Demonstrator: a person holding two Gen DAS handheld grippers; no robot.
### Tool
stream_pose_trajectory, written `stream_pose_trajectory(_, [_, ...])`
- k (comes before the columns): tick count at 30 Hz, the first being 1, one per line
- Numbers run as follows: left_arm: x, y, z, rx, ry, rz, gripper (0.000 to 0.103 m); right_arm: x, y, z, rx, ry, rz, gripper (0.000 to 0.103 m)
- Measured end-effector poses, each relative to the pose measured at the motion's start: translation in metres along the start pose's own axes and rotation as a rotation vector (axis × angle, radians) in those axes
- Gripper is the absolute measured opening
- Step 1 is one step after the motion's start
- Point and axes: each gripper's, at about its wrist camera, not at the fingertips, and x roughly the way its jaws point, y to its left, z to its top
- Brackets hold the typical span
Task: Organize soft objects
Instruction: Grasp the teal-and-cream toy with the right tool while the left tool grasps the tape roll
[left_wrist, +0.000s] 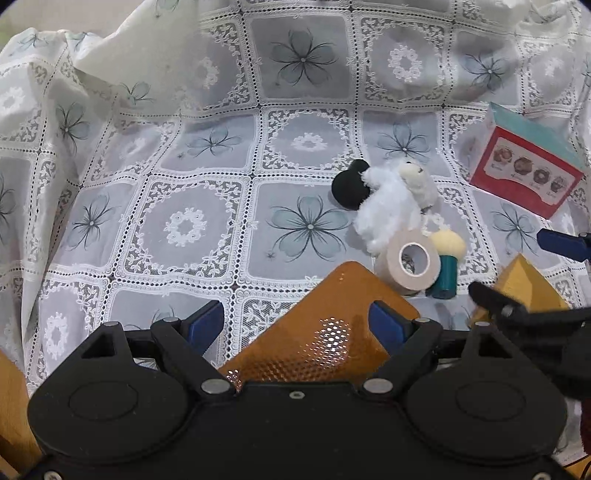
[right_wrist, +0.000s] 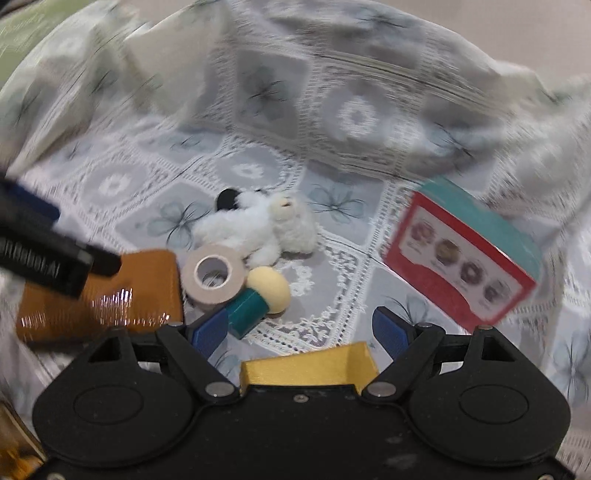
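Observation:
A white plush toy (left_wrist: 391, 199) (right_wrist: 258, 225) lies on the lace cloth with a black puff (left_wrist: 349, 184) (right_wrist: 227, 197) against its far side. In front of it are a beige tape roll (left_wrist: 408, 264) (right_wrist: 214, 275) and a yellow sponge on a teal handle (left_wrist: 447, 258) (right_wrist: 258, 299). My left gripper (left_wrist: 295, 325) is open above a flat orange perforated pad (left_wrist: 325, 332) (right_wrist: 110, 291). My right gripper (right_wrist: 299, 330) is open over a yellow block (right_wrist: 306, 365) (left_wrist: 524, 280), and its left pad sits just beside the teal handle. Neither holds anything.
A red and teal box (left_wrist: 524, 166) (right_wrist: 461, 254) with round pictures leans at the right. The lace cloth (left_wrist: 184, 221) rises in folds at the back and left. A finger (left_wrist: 495, 301) of the right gripper shows in the left wrist view, and a finger (right_wrist: 48, 254) of the left in the right.

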Motion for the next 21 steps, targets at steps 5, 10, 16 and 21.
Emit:
stream_pose_trajectory(5, [0.003, 0.007, 0.001, -0.012, 0.002, 0.007, 0.082, 0.02, 0.014, 0.0, -0.139, 0.02, -0.008, 0.085])
stream_pose_trajectory(10, [0.002, 0.014, 0.001, -0.017, -0.003, 0.008, 0.082, 0.041, 0.011, 0.007, -0.166, 0.041, -0.016, 0.085])
stream_pose_trajectory(16, [0.002, 0.017, 0.001, -0.023, -0.004, 0.004, 0.082, 0.06, -0.002, 0.019, -0.091, 0.046, -0.024, 0.085])
stream_pose_trajectory(21, [0.001, 0.016, 0.001, -0.024, -0.008, -0.002, 0.082, 0.071, -0.016, 0.02, 0.018, 0.089, 0.03, 0.081])
